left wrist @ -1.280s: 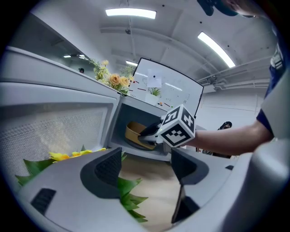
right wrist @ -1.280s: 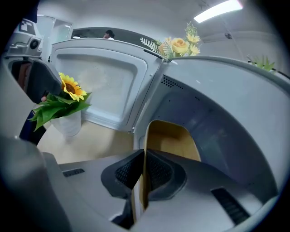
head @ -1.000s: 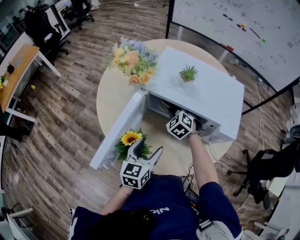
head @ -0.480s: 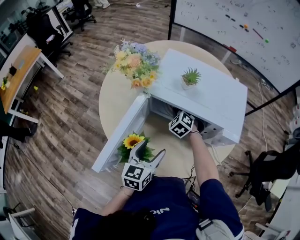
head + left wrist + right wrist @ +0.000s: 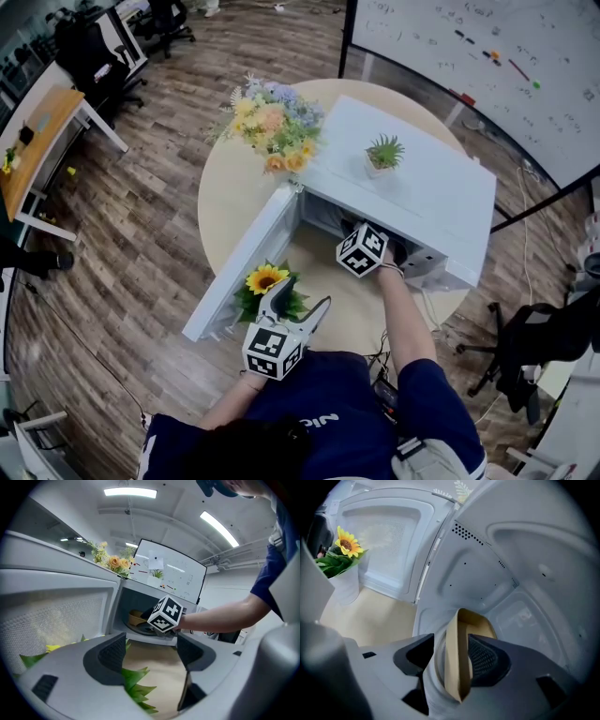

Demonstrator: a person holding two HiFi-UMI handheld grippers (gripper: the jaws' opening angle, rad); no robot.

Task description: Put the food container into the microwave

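A white microwave (image 5: 412, 187) stands on the round table with its door (image 5: 246, 262) swung open to the left. My right gripper (image 5: 457, 660) reaches into the cavity, shut on the wall of a tan food container (image 5: 459, 634). In the left gripper view, the container (image 5: 136, 617) sits low over the turntable behind the right gripper's marker cube (image 5: 165, 613). In the head view only that cube (image 5: 361, 249) shows at the microwave's mouth. My left gripper (image 5: 298, 302) hangs open near the table's front edge, nothing between its fingers.
A sunflower pot (image 5: 264, 281) stands beside the open door, just ahead of my left gripper. A flower bouquet (image 5: 267, 117) lies at the table's far side. A small potted plant (image 5: 384, 152) sits on the microwave's top. A whiteboard (image 5: 487, 56) stands behind, an office chair (image 5: 544, 337) to the right.
Both grippers keep their places. Only the head view has shifted a little.
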